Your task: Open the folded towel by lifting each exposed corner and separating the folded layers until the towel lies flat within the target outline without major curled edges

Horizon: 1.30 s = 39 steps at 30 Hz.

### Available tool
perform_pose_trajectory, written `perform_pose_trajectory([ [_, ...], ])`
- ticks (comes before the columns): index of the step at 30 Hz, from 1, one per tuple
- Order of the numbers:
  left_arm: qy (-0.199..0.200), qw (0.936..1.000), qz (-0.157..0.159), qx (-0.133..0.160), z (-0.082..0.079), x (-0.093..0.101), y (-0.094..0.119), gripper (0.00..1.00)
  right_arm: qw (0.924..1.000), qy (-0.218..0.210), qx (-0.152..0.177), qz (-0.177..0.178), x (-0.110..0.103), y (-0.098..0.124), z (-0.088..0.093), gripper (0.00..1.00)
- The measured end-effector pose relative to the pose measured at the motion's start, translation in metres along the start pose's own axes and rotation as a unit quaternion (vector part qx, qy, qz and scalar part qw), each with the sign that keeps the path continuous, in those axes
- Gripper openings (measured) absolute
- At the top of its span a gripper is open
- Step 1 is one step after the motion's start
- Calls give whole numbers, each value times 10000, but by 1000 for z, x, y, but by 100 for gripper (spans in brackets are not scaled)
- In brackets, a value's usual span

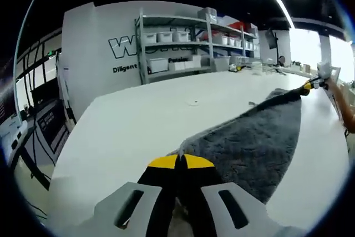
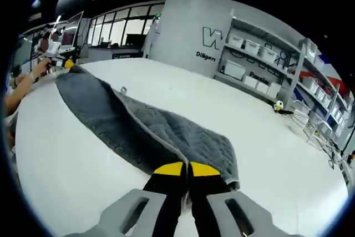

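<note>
Stretching a grey towel [image 1: 252,137] across the white worktop [image 1: 138,126], left tool [image 1: 179,162] and right tool [image 2: 186,169] each pinch an opposite end; soft, limp cloth, best gripped at corners.

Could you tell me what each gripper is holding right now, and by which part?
Both hold the grey towel. The left gripper is shut on one end corner; the right gripper is shut on the opposite end, the towel stretched between them over the table.

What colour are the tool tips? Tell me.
Yellow tips on black jaws, best seen on the right tool in the right gripper view, clamped on the grey towel.
</note>
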<state>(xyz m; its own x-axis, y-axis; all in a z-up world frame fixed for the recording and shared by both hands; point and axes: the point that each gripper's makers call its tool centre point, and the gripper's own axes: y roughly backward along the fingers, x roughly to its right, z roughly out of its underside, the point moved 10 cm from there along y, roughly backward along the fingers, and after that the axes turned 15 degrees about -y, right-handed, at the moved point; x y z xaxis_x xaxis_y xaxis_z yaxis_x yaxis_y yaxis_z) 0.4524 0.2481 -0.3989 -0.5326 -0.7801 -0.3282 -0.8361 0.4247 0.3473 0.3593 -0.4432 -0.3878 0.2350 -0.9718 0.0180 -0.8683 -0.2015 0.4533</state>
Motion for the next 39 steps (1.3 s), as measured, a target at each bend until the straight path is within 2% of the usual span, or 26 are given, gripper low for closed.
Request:
perform_pose_trajectory([
  [6, -163, 9999, -15, 31, 2, 13, 17, 2, 9999, -117, 46, 64, 8, 6, 4, 0],
  [9, -136, 9999, -38, 9, 4, 17, 28, 2, 9998, -157, 33, 89, 12, 8, 7, 0],
  [11, -35, 9999, -46, -103, 6, 19, 34, 2, 9998, -185, 32, 106, 14, 10, 9, 0],
  [19, -430, 9985, -153, -291, 10, 35, 58, 2, 9996, -245, -41, 111, 19, 19, 16, 0],
  [25, -578, 9977, -165, -314, 8, 44, 76, 2, 9995, -240, -172, 85, 18, 28, 23, 0],
  [30, -642, 9973, -247, -247, 3, 48, 91, 2, 9995, -274, -119, 137, 21, 39, 25, 0],
  [35, -466, 9987, -204, -49, 4, 51, 108, 2, 9994, -270, -151, 120, 20, 51, 29, 0],
  [39, -464, 9987, -172, -108, 8, 61, 116, 2, 9995, -225, -204, 117, 18, 60, 34, 0],
])
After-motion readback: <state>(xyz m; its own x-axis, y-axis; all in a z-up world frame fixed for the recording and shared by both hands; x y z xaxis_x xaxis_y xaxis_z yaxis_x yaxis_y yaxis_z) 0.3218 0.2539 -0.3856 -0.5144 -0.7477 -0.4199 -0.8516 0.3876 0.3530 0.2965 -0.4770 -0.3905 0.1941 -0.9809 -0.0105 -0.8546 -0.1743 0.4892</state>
